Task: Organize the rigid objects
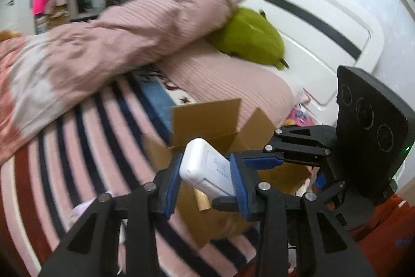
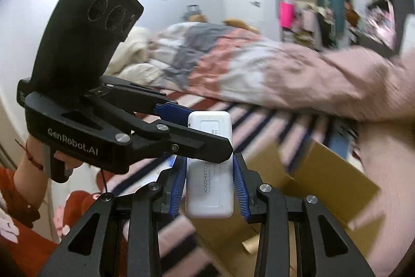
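A bedroom, with a bed under a striped blanket [image 1: 85, 136] in pink, navy and red as the working surface. Both sets of jaws hold one white rectangular case [image 2: 209, 188] at once. The right gripper [image 2: 209, 187] clamps its lower body between blue pads; the left gripper [image 2: 181, 130], reaching in from the side, pinches its upper end. In the left wrist view the left gripper [image 1: 206, 178] is narrow on the case [image 1: 205, 170], with the right gripper's blue finger [image 1: 262, 162] touching it from the right. The case hangs in the air above an open cardboard box [image 1: 207, 121] that rests on the blanket, flaps up. Beyond lie a pink ribbed pillow [image 1: 223, 74], a green plush toy [image 1: 249, 35] and a white headboard [image 1: 311, 17].

Risk, as a judgement — a two-handed grip on one rigid body tolerates no disagreement. If the hands diverge or twist, the case may slip from the shallower pinch and fall outside the box — or strike a raised flap.
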`<state>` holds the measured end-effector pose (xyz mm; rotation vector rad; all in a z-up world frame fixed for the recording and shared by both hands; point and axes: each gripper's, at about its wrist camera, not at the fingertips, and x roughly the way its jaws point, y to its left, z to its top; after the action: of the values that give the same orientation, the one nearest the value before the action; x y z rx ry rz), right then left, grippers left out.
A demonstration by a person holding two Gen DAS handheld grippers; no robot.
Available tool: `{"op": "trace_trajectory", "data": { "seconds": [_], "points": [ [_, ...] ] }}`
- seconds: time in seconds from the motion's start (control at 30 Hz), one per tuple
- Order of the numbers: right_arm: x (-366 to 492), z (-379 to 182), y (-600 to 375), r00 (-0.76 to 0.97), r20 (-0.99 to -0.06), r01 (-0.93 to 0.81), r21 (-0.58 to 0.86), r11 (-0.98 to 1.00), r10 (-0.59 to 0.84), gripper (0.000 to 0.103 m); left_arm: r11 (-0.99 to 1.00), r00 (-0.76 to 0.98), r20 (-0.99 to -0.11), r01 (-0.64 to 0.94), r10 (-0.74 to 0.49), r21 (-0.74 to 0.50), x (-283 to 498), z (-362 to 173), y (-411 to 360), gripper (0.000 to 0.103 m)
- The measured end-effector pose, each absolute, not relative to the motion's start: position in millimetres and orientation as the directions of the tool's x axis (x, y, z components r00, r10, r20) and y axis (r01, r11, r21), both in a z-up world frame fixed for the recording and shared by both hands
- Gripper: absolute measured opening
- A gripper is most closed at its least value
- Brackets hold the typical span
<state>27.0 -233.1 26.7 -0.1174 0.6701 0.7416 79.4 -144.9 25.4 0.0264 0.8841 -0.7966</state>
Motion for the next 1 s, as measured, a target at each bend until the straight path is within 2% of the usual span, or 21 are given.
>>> {"op": "trace_trajectory", "data": {
  "seconds": [0.13,0.33,0.43,0.6,0.73,0.8,0.83,0.93,1.0],
  "points": [
    [42.5,12.9,-275.7,0.502,-0.691,-0.567,0.193,0.801,0.521,0.031,0.695,0.289,-0.753,0.656,-0.591,-0.294,91.5,4.9,-189.3,0.034],
    [54.3,-8.6,-293.0,0.451,-0.798,-0.498,0.147,0.855,0.400,0.031,0.676,0.189,-0.794,0.656,-0.578,-0.336,106.4,-17.7,-216.6,0.034],
    [51.3,-14.7,-292.5,0.437,-0.826,-0.485,0.118,0.867,0.357,0.031,0.688,0.197,-0.812,0.658,-0.549,-0.305,105.7,-18.2,-220.7,0.035],
    [51.4,-15.9,-289.1,0.427,-0.850,-0.465,0.085,0.881,0.308,0.032,0.709,0.242,-0.799,0.642,-0.550,-0.294,105.6,-9.0,-207.0,0.053],
    [51.7,-11.7,-281.3,0.431,-0.849,-0.465,0.081,0.882,0.305,0.054,0.737,0.310,-0.772,0.614,-0.555,-0.283,99.4,8.0,-174.2,0.061],
    [49.9,-4.6,-273.0,0.454,-0.834,-0.473,0.071,0.878,0.312,0.058,0.763,0.361,-0.761,0.592,-0.539,-0.260,92.1,18.8,-149.0,0.062],
    [48.8,-0.7,-268.3,0.465,-0.826,-0.480,0.067,0.875,0.319,0.064,0.774,0.379,-0.758,0.582,-0.530,-0.251,89.4,21.7,-140.1,0.063],
    [45.7,12.6,-246.0,0.483,-0.793,-0.524,0.078,0.848,0.371,0.089,0.819,0.451,-0.746,0.531,-0.491,-0.218,78.1,30.9,-96.5,0.064],
    [40.5,22.0,-222.2,0.501,-0.763,-0.564,0.070,0.823,0.409,0.092,0.858,0.508,-0.737,0.477,-0.445,-0.189,67.5,34.4,-59.4,0.066]
  ]
}}
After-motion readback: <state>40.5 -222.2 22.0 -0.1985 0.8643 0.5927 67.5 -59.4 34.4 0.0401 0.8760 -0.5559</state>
